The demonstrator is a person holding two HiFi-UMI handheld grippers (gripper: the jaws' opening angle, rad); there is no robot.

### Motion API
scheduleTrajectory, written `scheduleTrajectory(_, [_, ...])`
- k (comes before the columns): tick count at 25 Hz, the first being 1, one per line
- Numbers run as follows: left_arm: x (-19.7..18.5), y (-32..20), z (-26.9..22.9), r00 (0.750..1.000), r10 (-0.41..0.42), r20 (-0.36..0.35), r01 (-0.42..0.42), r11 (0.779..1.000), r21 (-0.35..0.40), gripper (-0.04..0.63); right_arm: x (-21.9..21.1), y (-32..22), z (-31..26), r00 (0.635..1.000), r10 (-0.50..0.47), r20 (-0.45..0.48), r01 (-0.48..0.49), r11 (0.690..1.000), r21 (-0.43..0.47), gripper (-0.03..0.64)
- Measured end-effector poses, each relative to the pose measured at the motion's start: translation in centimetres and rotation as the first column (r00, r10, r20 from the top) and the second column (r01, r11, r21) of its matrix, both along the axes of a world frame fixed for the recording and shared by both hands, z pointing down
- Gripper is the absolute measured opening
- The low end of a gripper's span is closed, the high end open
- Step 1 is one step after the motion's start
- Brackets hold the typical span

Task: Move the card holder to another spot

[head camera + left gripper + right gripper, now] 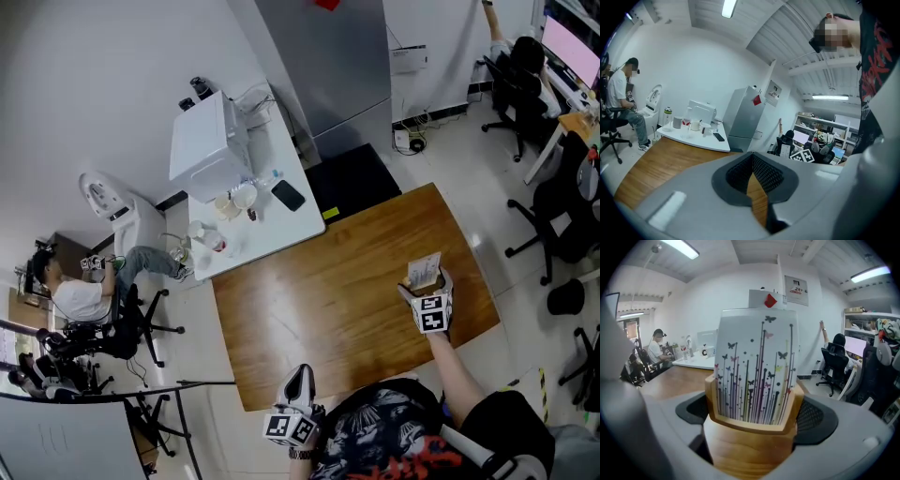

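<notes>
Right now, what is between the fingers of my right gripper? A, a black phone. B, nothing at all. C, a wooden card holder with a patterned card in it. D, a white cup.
C: the right gripper view shows the card holder, with a butterfly-print card standing in it, clamped between the fingers of the right gripper.
</notes>
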State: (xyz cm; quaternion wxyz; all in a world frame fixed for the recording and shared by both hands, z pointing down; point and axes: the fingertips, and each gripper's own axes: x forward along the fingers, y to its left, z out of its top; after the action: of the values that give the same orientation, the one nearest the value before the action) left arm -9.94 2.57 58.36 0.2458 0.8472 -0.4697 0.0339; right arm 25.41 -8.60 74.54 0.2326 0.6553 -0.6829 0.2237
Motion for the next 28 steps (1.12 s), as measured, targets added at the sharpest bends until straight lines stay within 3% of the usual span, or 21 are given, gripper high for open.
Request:
scheduleTrajectory(6, [-2.0,-1.3,-1.3,0.997,-0.061,-0.041,0.062,0.998,0.022,0.009,-2.1,3.3,-10.0,0.995,-0.078,-0.055,0.084,0.989,0.120,0.541])
scheduleTrajectory(13, [-3.7,-1.9,-2.4,0.999,-0.025,-0.025,0.026,0.999,0.042,0.061,-5.6,6.6,-17.9,0.995,-0.096,-0.002,0.094,0.970,0.224,0.540])
scheduleTrajectory(18, [-5.3,-3.3,-2.7,1.000,-0.003,0.011,0.002,0.998,0.058,0.060,-8.4,7.7,-19.5,0.989,-0.141,0.035,0.125,0.951,0.283,0.538])
scheduleTrajectory(28, [-6.1,-4.0,-4.4,0.999,0.017,0.030,-0.020,0.995,0.102,0.058,-10.7,7.6,-19.4,0.987,-0.152,0.049,0.133,0.951,0.280,0.535])
